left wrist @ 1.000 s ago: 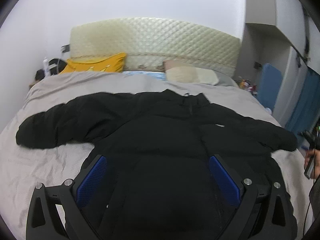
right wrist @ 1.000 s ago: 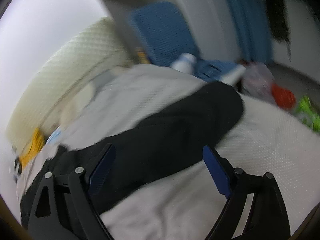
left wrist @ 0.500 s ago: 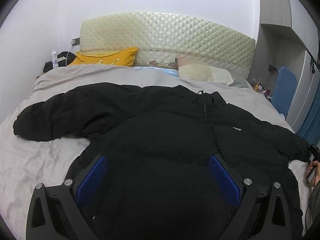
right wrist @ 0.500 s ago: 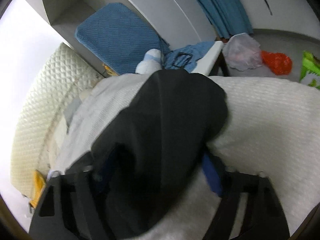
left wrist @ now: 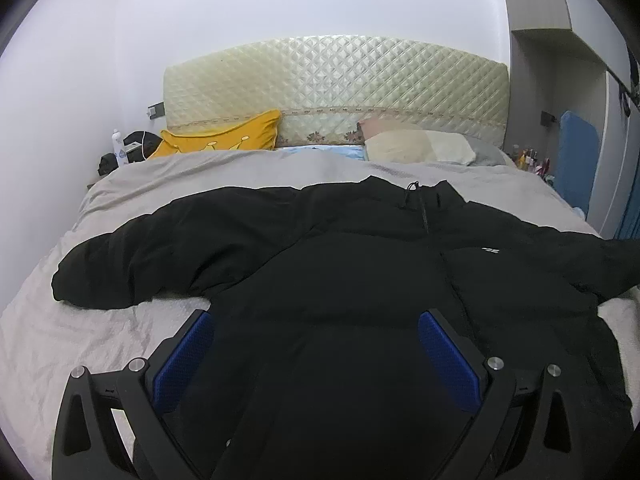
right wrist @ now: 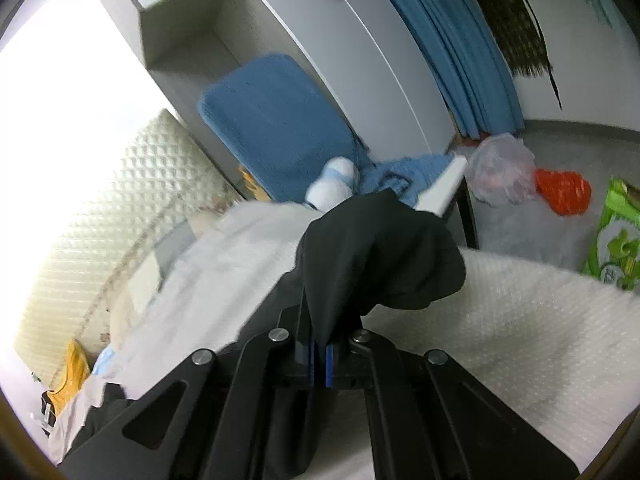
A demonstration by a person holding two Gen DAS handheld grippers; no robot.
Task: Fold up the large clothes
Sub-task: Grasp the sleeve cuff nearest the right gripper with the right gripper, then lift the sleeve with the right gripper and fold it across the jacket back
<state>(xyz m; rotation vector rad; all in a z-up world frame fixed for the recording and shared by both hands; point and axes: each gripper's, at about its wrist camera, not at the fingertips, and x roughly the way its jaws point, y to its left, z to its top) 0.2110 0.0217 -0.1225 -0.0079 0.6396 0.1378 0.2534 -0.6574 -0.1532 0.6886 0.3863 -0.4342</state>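
A black puffer jacket (left wrist: 360, 272) lies spread face up on the grey bed cover (left wrist: 200, 176), collar toward the headboard, both sleeves stretched out sideways. My left gripper (left wrist: 316, 340) hangs open above the jacket's lower body, its blue pads (left wrist: 184, 356) wide apart and holding nothing. In the right wrist view my right gripper (right wrist: 320, 354) is shut on the cuff end of the jacket's black sleeve (right wrist: 380, 256), which bunches up beyond the fingers and is lifted off the white cover (right wrist: 500, 320).
A quilted headboard (left wrist: 336, 92), a yellow cushion (left wrist: 224, 136) and a beige pillow (left wrist: 416, 148) sit at the bed's far end. Right of the bed stand a grey wardrobe (right wrist: 320, 48), a blue mat (right wrist: 276, 128), blue curtains (right wrist: 460, 48), and bags (right wrist: 560, 188) on the floor.
My right gripper closed onto the end of the black sleeve and raised it from the bed. The left gripper tilted slightly, staying open over the jacket.
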